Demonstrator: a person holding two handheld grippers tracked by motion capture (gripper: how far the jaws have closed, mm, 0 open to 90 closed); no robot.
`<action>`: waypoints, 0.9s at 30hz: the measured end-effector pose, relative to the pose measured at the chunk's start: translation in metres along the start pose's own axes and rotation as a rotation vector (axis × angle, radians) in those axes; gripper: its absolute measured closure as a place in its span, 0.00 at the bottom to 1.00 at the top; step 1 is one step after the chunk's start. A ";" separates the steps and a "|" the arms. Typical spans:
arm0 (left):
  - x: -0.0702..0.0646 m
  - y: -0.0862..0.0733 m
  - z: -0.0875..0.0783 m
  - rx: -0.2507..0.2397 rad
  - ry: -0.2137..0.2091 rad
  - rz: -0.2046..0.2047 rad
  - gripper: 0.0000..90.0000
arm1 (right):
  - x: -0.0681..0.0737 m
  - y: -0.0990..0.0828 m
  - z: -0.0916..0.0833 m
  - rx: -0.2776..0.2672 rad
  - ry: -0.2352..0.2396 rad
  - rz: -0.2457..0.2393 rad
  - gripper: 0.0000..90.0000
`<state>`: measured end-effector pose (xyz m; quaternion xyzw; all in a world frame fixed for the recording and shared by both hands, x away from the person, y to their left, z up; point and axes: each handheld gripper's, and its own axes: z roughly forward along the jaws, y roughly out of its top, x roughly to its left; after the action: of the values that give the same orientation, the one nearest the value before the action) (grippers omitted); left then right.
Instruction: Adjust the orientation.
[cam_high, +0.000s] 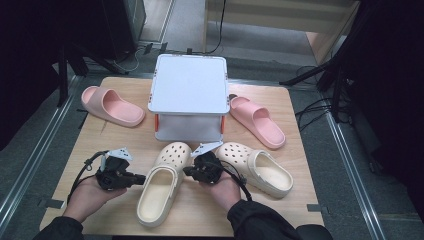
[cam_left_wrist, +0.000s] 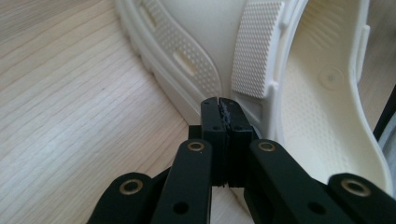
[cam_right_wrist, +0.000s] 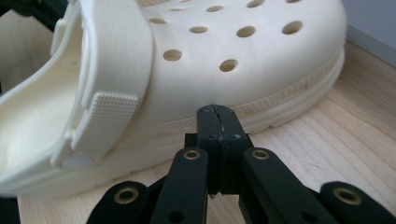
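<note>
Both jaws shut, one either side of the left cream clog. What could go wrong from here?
1. Closed jaws cannot grip: the left hand-held gripper and right hand-held gripper would likely just push the left cream clog.
2. A sideways push might slide it into the right cream clog close by.
3. The white box limits room ahead.

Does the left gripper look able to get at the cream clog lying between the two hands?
Probably yes. The left gripper points at the near cream clog with bare table around it and nothing between. Its fingers are shut, so they would need opening first.

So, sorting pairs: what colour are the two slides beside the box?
Pink slides, clearest in the high view.
</note>
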<state>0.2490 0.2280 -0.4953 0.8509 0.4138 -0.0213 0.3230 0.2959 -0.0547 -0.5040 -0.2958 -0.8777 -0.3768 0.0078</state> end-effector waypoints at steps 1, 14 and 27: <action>-0.002 0.001 0.001 0.003 0.000 0.000 0.99 | -0.001 0.000 0.000 0.001 0.001 0.005 1.00; -0.003 0.005 0.006 0.006 -0.017 -0.023 0.91 | -0.006 0.003 0.000 -0.002 -0.013 -0.002 1.00; 0.003 0.009 -0.019 -0.101 0.019 -0.041 0.54 | -0.013 -0.003 -0.040 -0.068 0.056 -0.030 0.75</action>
<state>0.2533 0.2369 -0.4768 0.8250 0.4347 0.0012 0.3612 0.2966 -0.0897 -0.4809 -0.2721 -0.8681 -0.4148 0.0168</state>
